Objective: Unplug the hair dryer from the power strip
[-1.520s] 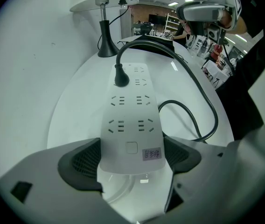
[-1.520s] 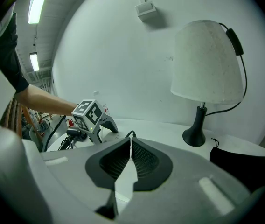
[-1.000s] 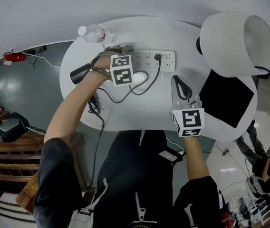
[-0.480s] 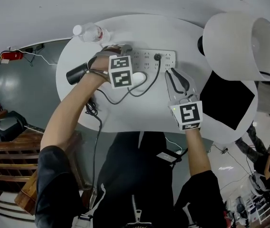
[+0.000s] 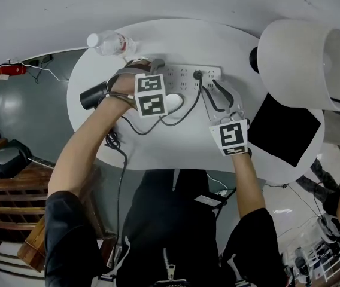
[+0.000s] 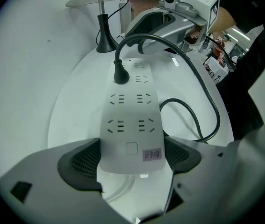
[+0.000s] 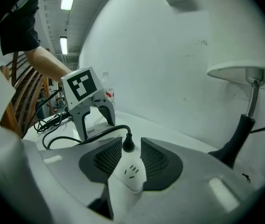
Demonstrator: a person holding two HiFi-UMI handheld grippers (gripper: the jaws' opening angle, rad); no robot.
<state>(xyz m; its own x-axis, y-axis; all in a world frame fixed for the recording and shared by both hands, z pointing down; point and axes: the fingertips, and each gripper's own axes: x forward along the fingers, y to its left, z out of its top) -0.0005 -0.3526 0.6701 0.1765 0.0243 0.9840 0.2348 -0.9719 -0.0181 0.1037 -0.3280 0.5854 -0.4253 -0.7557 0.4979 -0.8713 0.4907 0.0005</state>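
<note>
1. A round white table (image 5: 170, 142) carries everything. A lamp with a wide white shade (image 5: 298, 61) and a flat black square pad (image 5: 284, 130) stand at its right.
2. The long white power strip (image 5: 179, 76) lies flat on the far half of the table. In the head view its long axis runs left to right.
3. The black hair dryer (image 5: 93, 95) lies near the table's left edge, roughly in line with the strip and partly behind the left hand.
4. The left gripper (image 6: 132, 160) points straight down. Its jaws are clamped on the sides of the strip's left end.
5. The right gripper (image 7: 131, 148) comes in low from the strip's right end. Its jaws have just been opening and now stand wide. The plug is between the pads, which do not press on it.
6. Each gripper's cube shows black-and-white square patterns and no lettering.
7. A clear plastic bottle (image 5: 107, 42) lies at the far left rim. Its red label print is too small to read.
8. The black plug (image 7: 129, 144) stands upright in a socket near the strip's right end. Its black cable (image 5: 176, 109) loops over the table towards the hair dryer.
9. A small pale sticker (image 6: 152, 154) on the clamped end carries handwritten marks that I cannot read.
</note>
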